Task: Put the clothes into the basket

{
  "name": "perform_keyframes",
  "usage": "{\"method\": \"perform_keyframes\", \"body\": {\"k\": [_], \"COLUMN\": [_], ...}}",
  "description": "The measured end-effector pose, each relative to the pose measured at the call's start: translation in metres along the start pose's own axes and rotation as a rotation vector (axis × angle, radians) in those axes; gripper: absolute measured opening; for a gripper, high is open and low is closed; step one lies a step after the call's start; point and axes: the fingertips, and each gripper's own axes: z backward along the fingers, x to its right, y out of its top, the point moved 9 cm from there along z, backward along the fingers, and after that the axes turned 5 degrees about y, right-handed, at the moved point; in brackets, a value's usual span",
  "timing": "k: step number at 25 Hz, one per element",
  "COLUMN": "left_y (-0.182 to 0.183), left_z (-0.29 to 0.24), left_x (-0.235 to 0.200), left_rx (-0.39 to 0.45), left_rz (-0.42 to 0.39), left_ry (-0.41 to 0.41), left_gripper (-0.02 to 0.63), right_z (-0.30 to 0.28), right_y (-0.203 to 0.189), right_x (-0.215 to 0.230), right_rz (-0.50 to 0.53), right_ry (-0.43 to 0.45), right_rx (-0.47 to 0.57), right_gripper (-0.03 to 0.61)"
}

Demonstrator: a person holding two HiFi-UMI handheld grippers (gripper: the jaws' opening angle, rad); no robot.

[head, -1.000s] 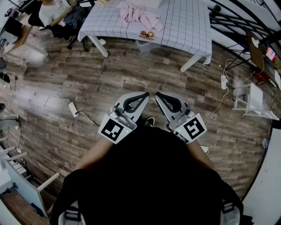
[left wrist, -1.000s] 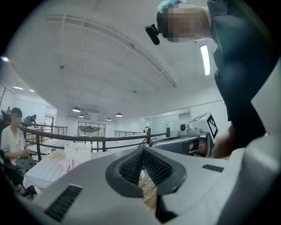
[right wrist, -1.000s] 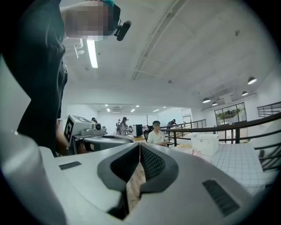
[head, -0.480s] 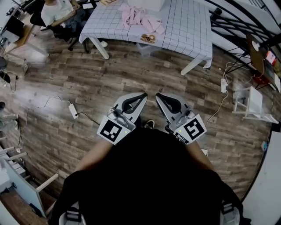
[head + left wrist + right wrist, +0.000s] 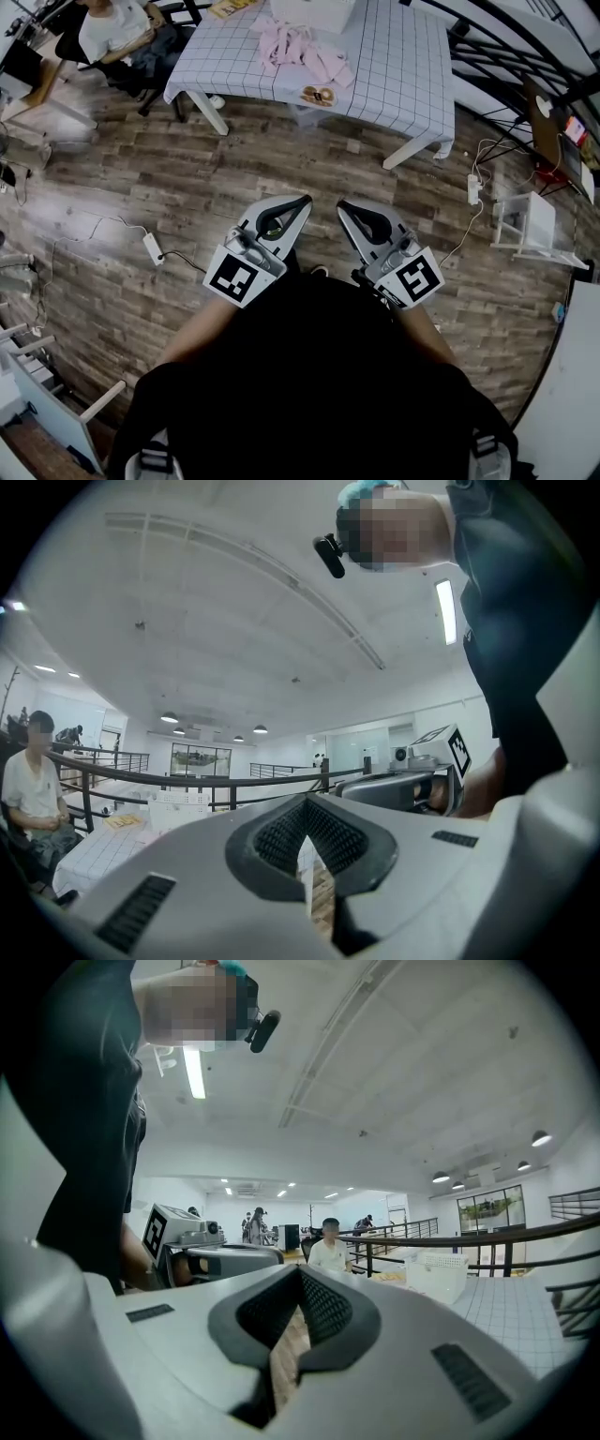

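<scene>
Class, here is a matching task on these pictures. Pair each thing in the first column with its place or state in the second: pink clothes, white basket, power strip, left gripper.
Column 1
1 pink clothes
2 white basket
3 power strip
4 left gripper

Column 2
A on the wooden floor
B jaws together, nothing between them
C heaped on the checked tablecloth
D farther back on that tablecloth, beyond the heap

Pairs: 1-C, 2-D, 3-A, 4-B

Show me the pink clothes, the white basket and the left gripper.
pink clothes (image 5: 298,42), head view, middle of the pile.
white basket (image 5: 314,11), head view, its front wall.
left gripper (image 5: 305,201), head view, at its fingertips.
</scene>
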Motion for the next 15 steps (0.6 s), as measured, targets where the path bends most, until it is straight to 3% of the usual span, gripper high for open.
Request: {"method": "perform_keyframes", "body": {"k": [15], "left_y": [0.006], "left_z": [-0.040], "left_x": [-0.118], "left_rx": [0.011], "left_rz": [0.009], "left_ry": [-0.031], "left_gripper": [0.000], "right_z": [-0.100], "right_y": [0.009], "right_x": [0.065], "right_rz": [-0.013], "right_ry": [-0.047], "right_rx": [-0.001], "right_gripper": [0.015]}}
